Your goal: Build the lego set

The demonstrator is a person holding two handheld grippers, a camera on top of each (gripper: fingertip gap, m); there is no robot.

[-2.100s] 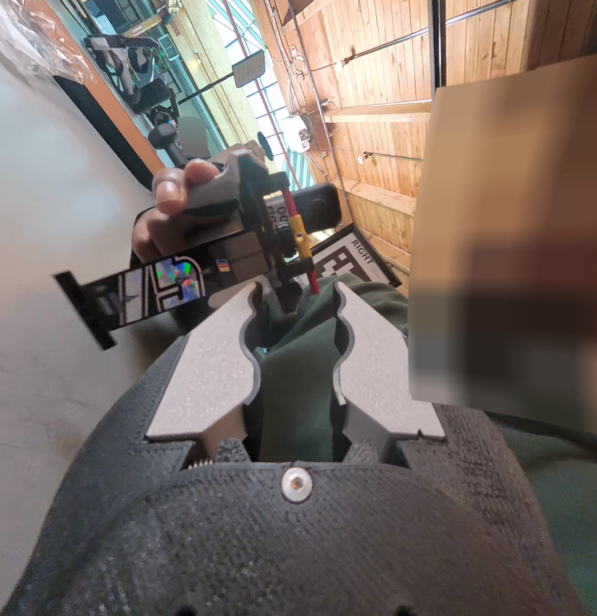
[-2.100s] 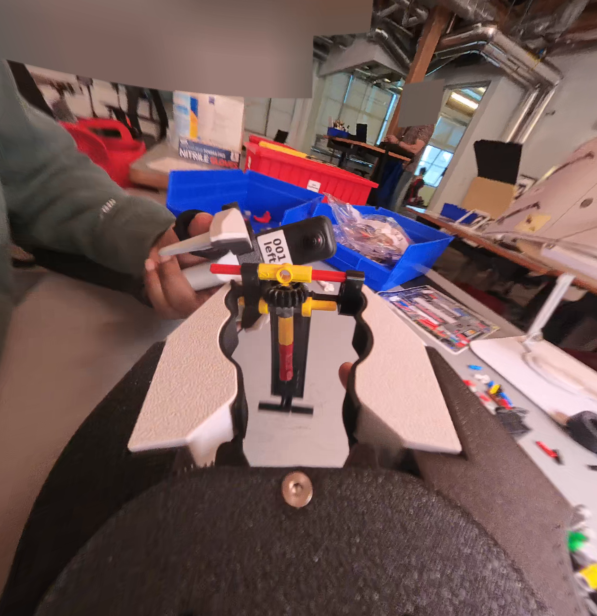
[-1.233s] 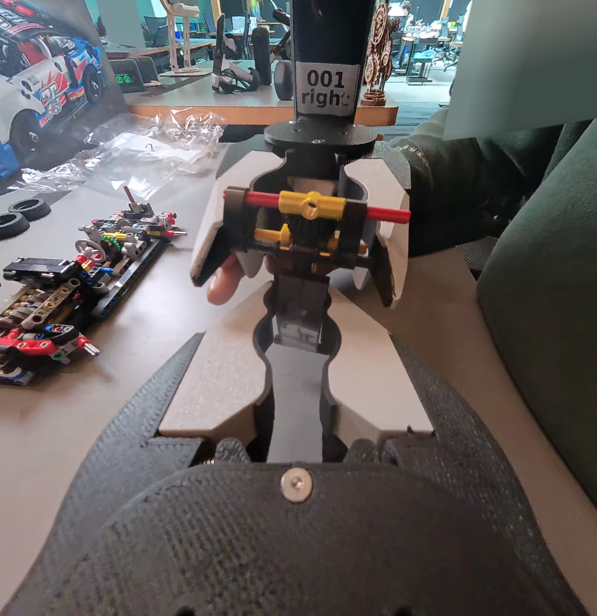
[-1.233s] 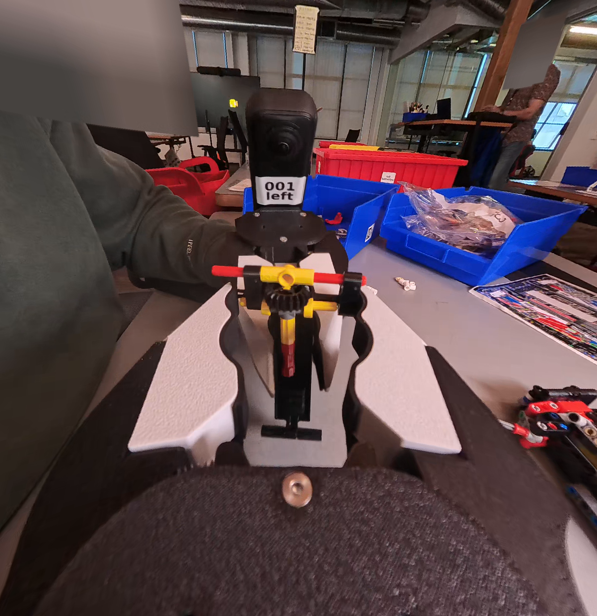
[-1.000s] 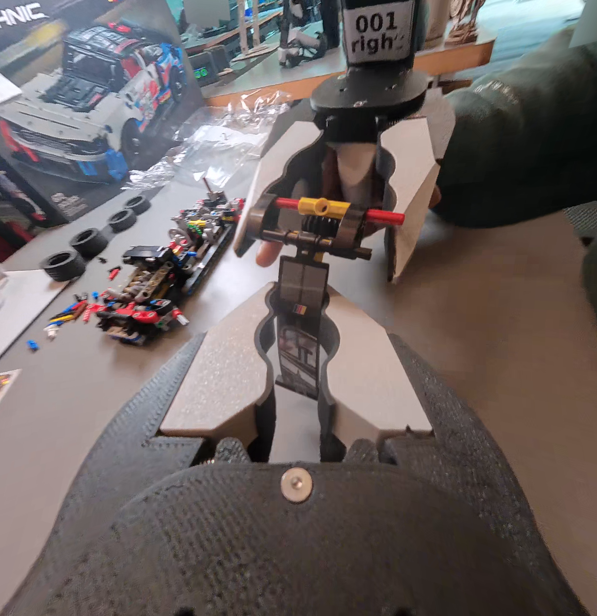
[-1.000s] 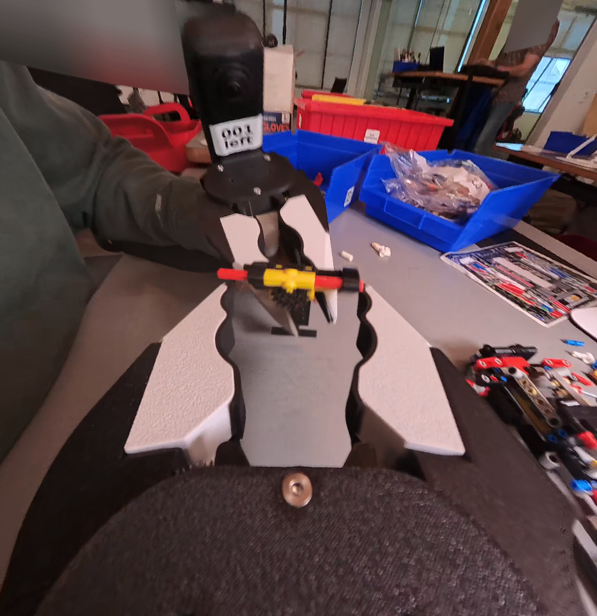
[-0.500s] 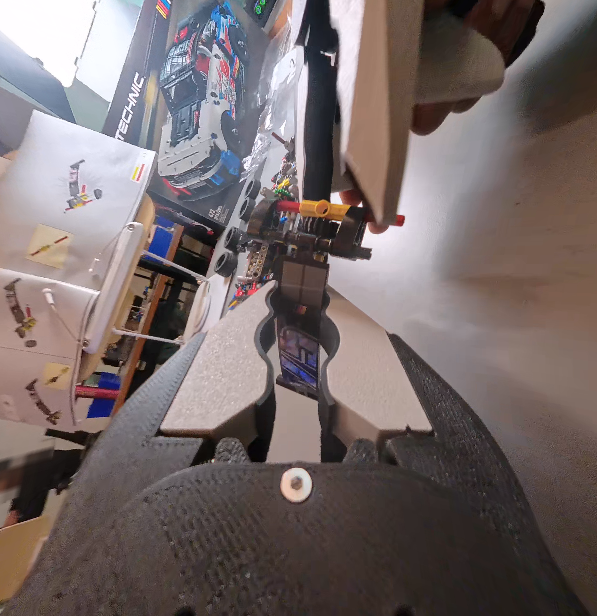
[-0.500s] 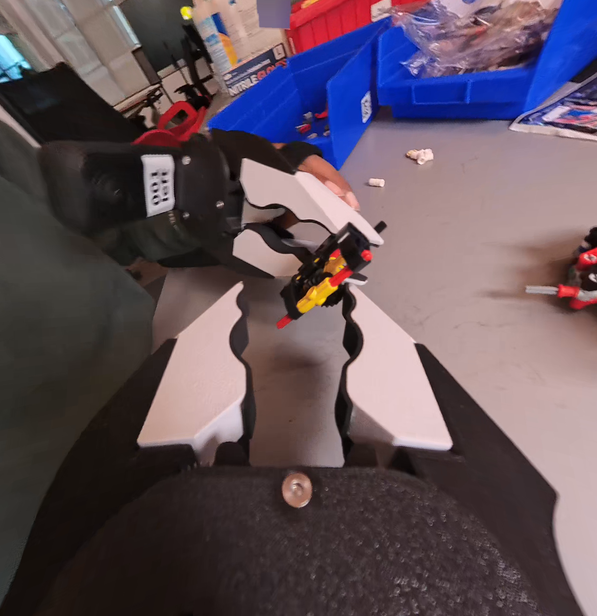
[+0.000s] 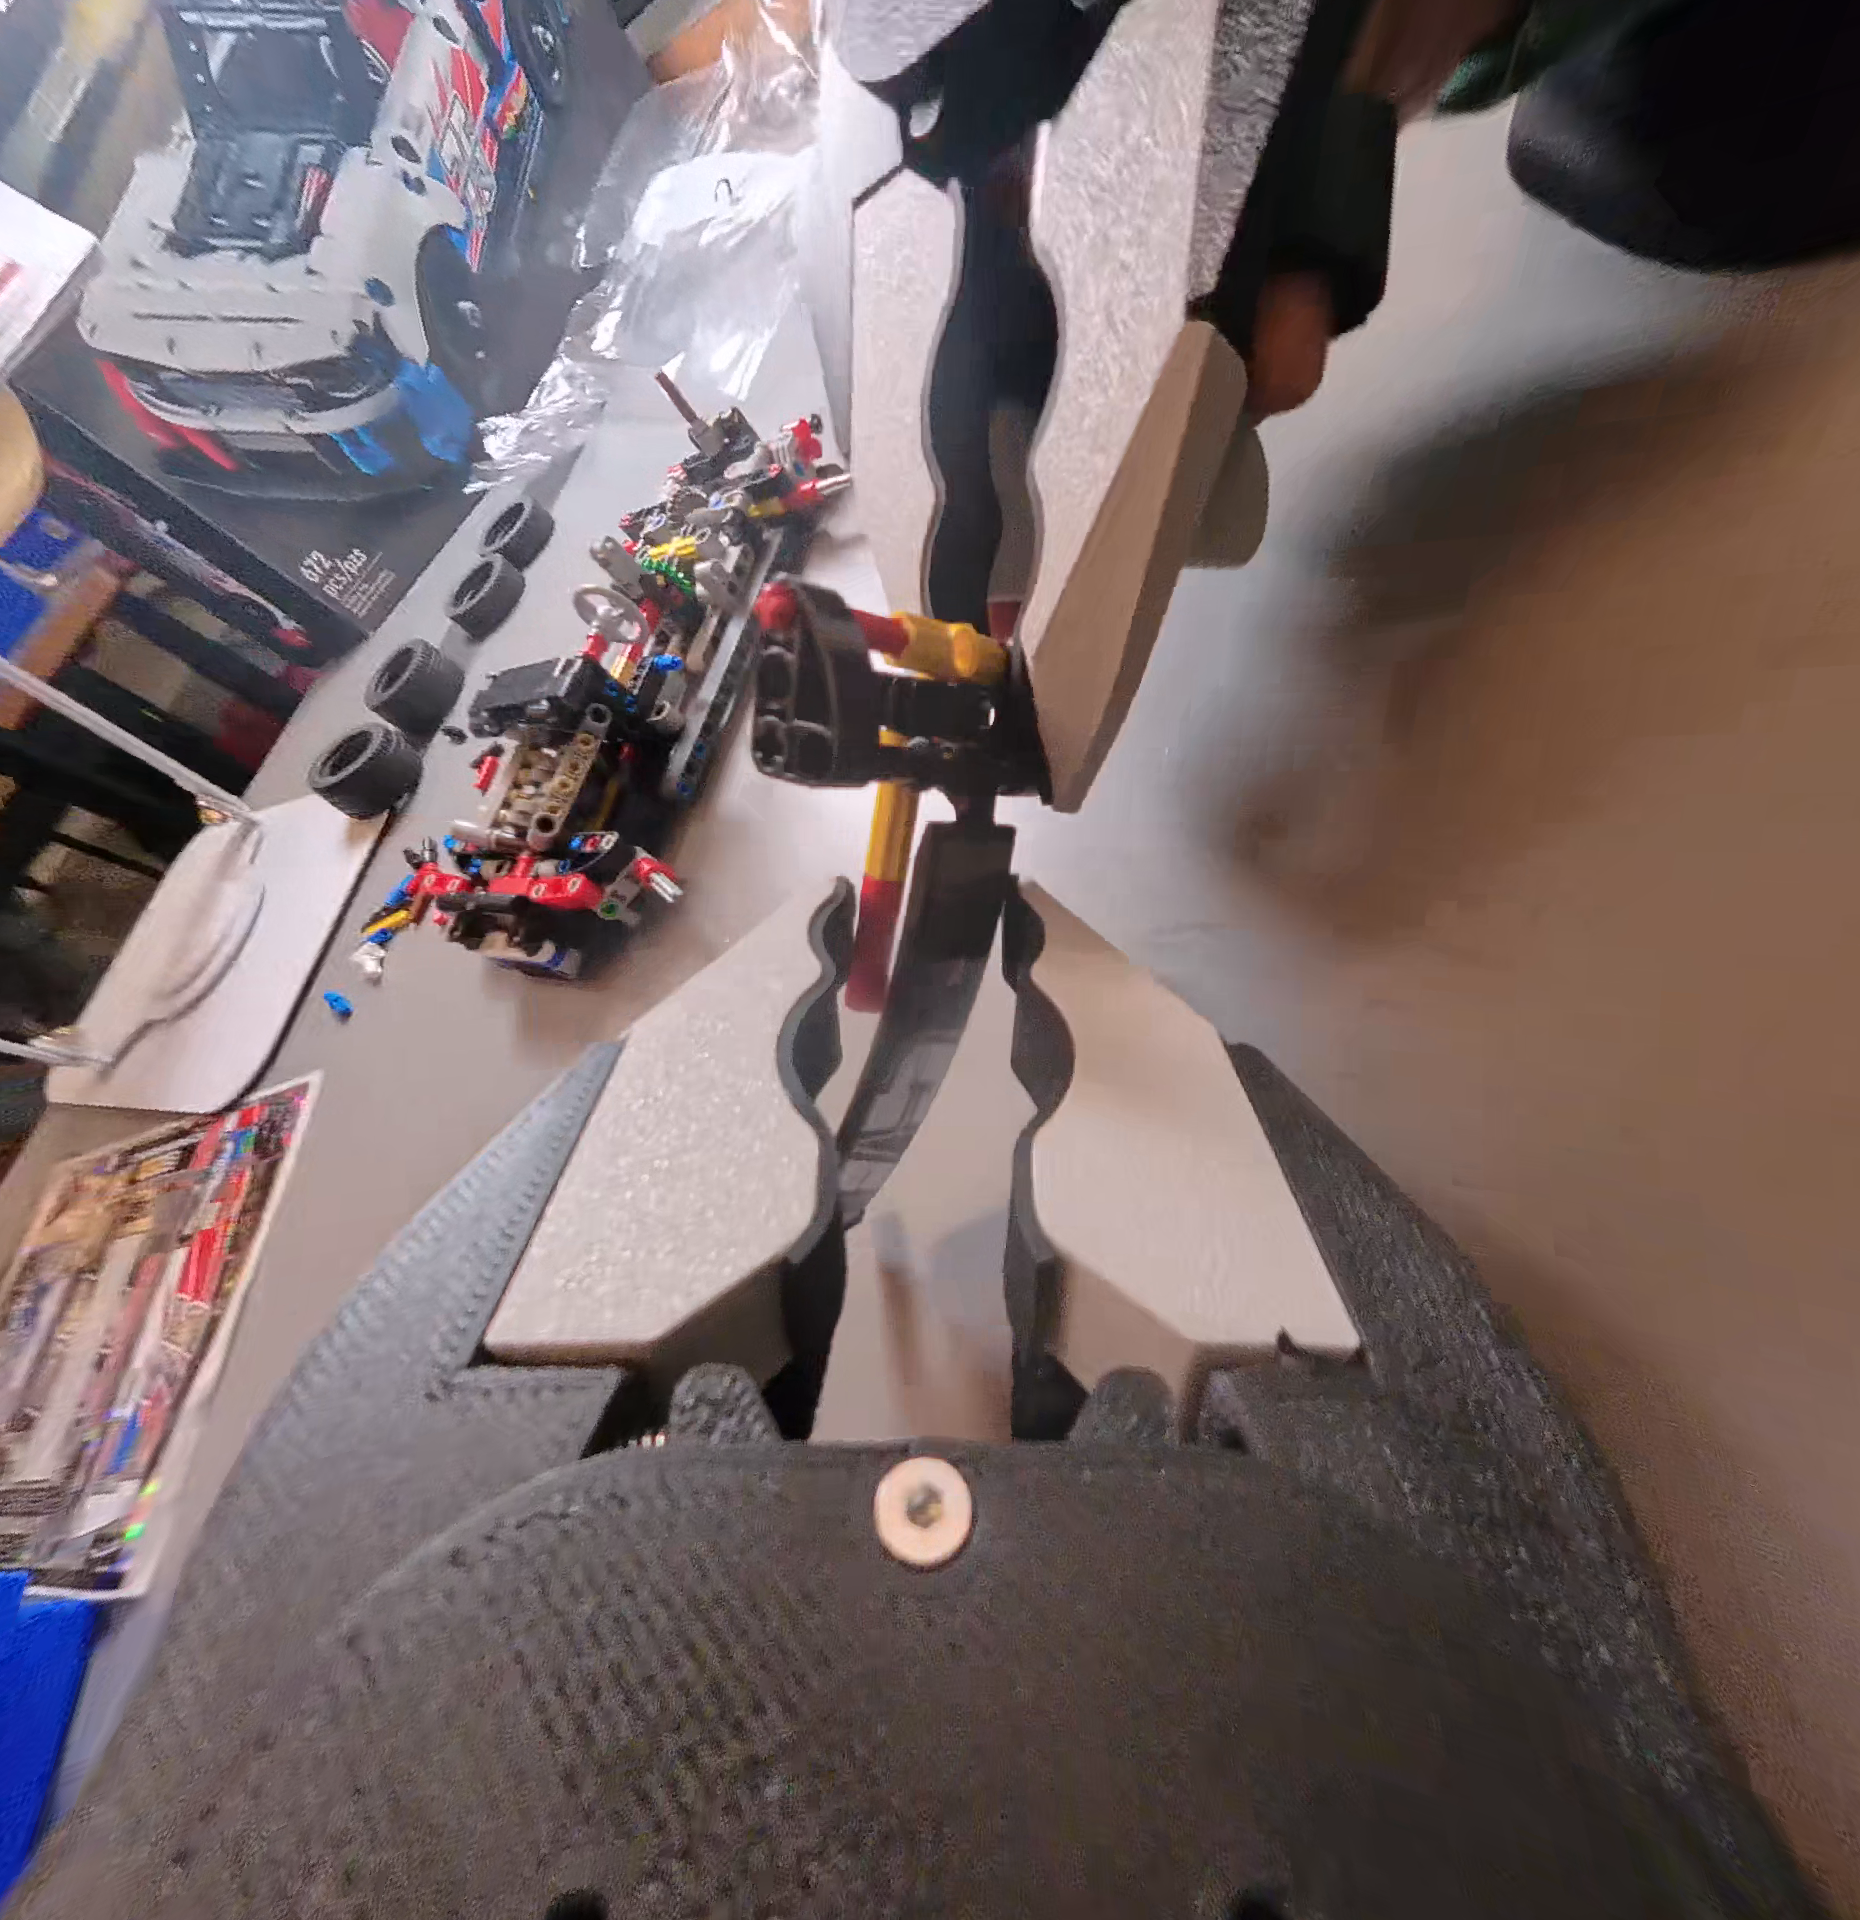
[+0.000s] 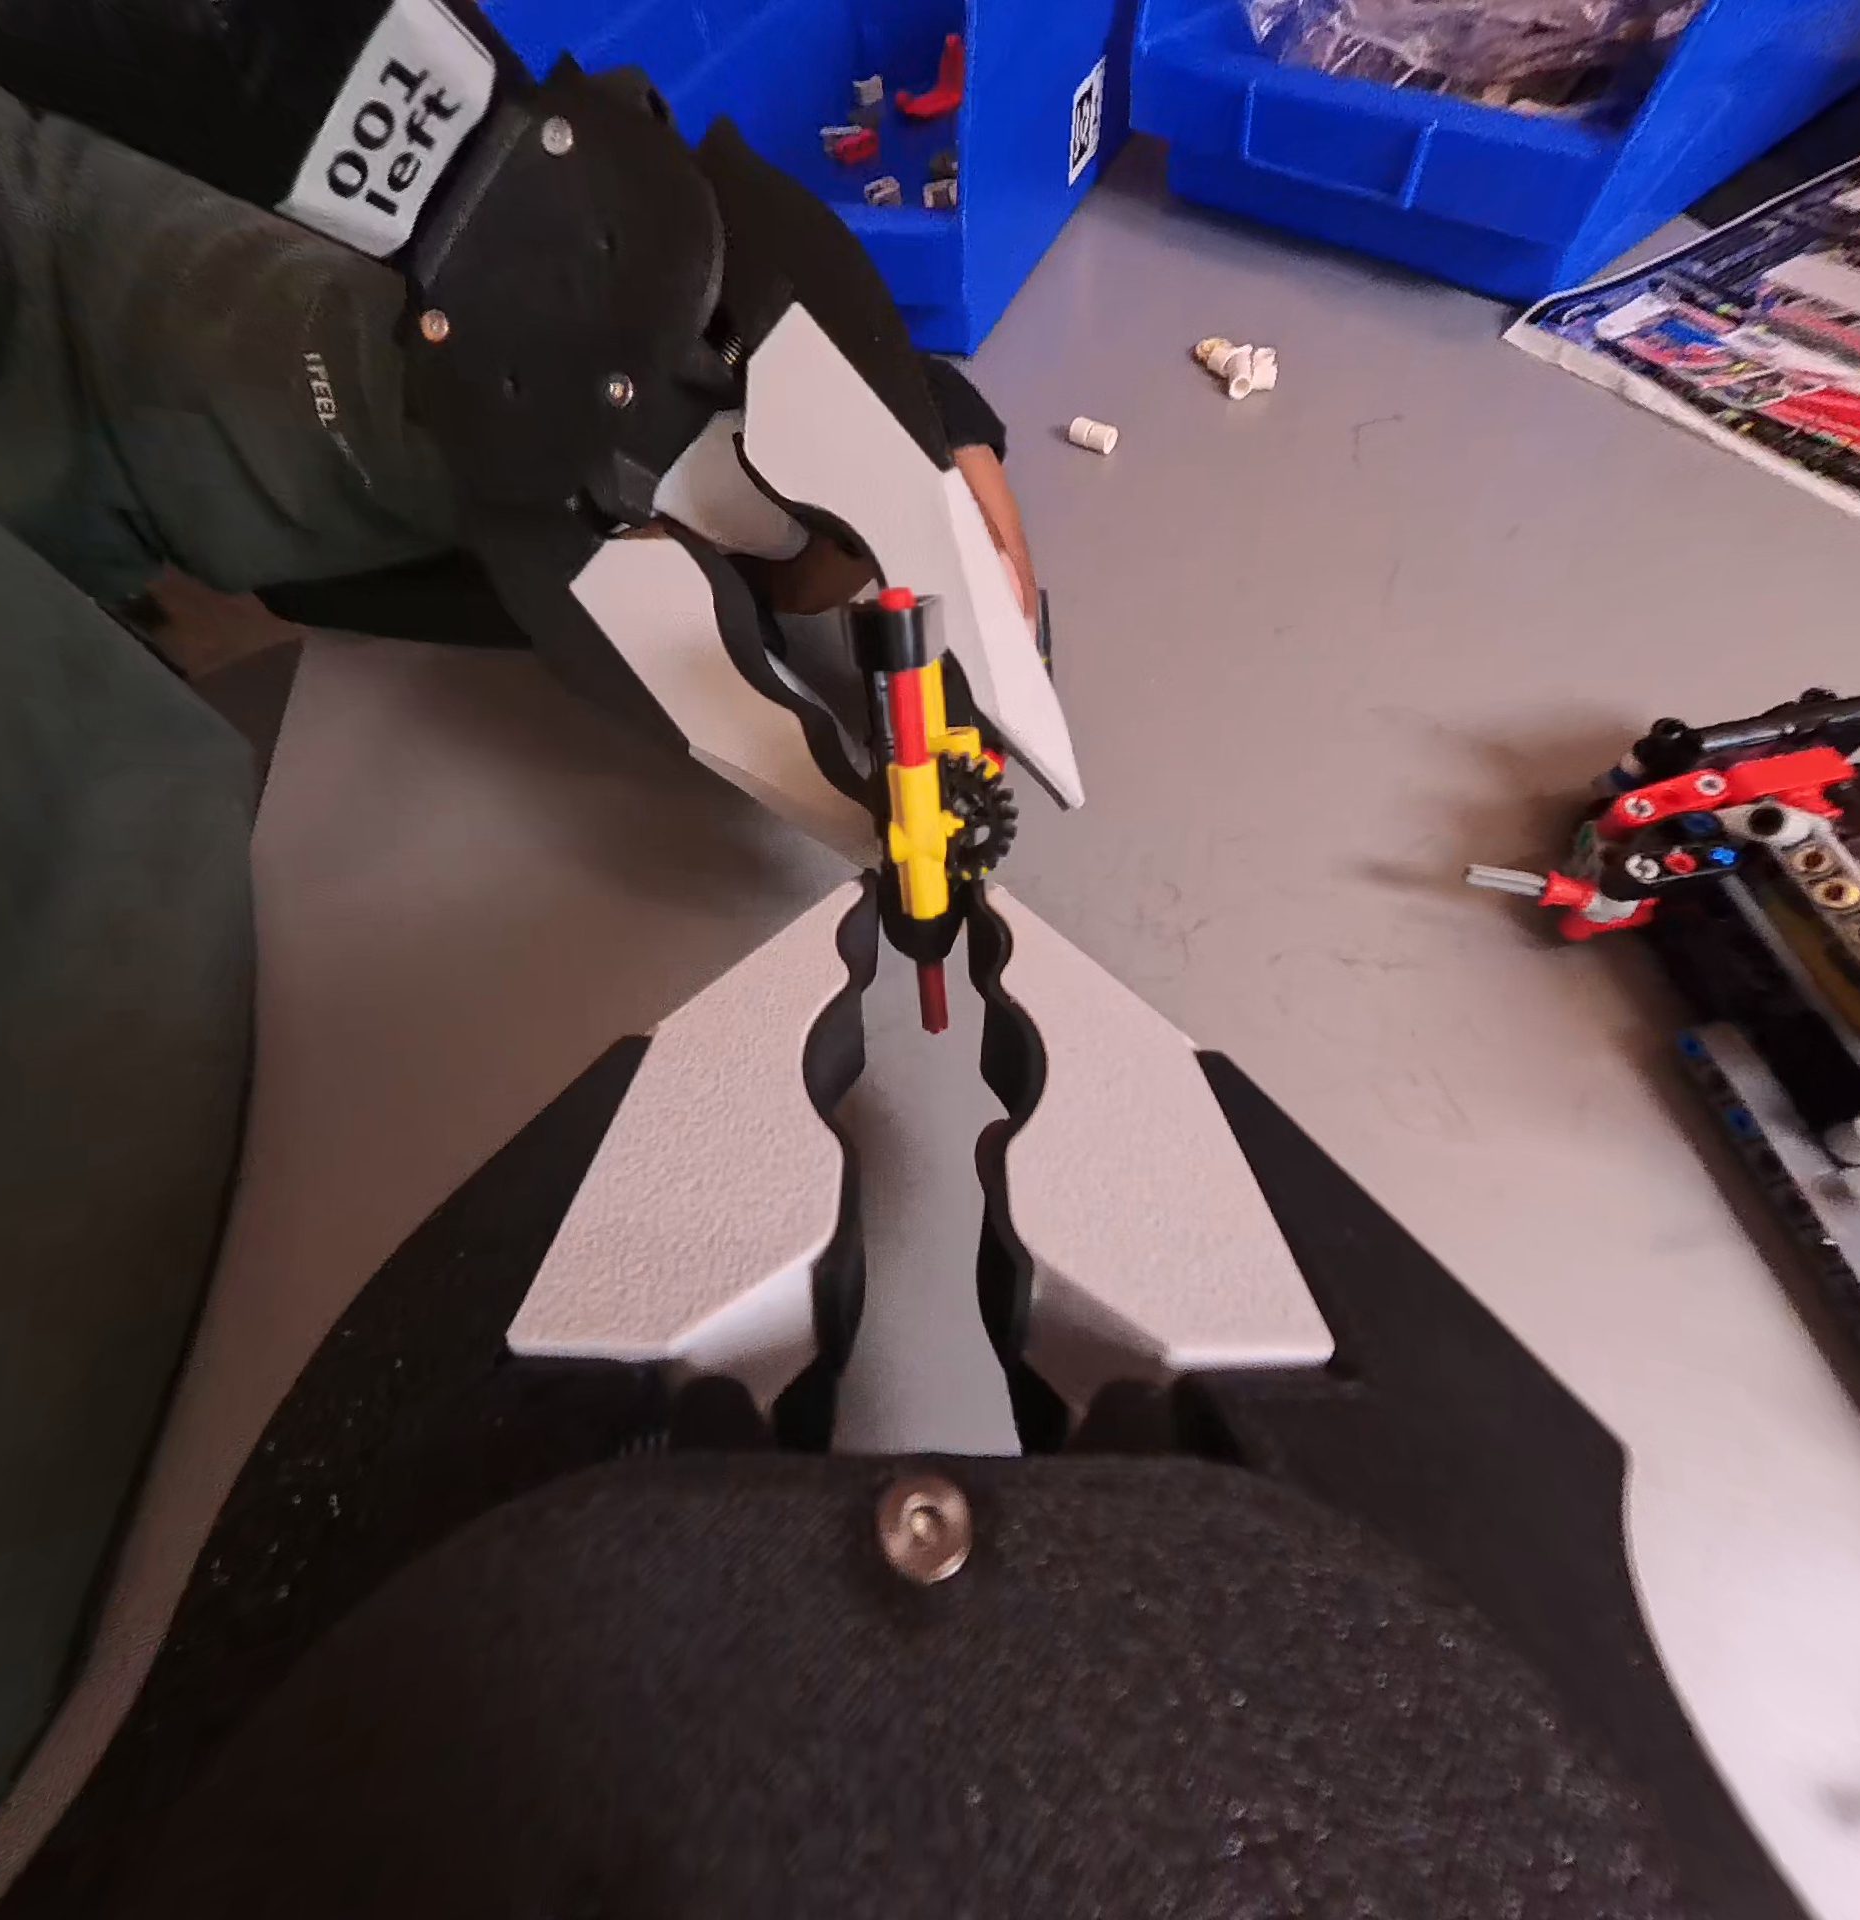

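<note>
A small lego sub-assembly of black beams, a red axle, yellow connectors, a black gear and a long black panel hangs above the grey table. My left gripper is shut on its black panel. My right gripper is shut on the other end, around the yellow connector and red axle of the sub-assembly. The two grippers face each other tip to tip. In the left wrist view a right finger covers part of the sub-assembly.
A partly built car chassis lies on the table, and shows in the right wrist view. Several loose tyres, the set box, plastic bags, an instruction booklet, blue bins and small white pieces lie around. Less than 4 cm separates the two grippers' tips.
The left gripper shut on the black panel and the right gripper let go. Both then turned, and the right gripper has closed again on the sub-assembly's axle end.
</note>
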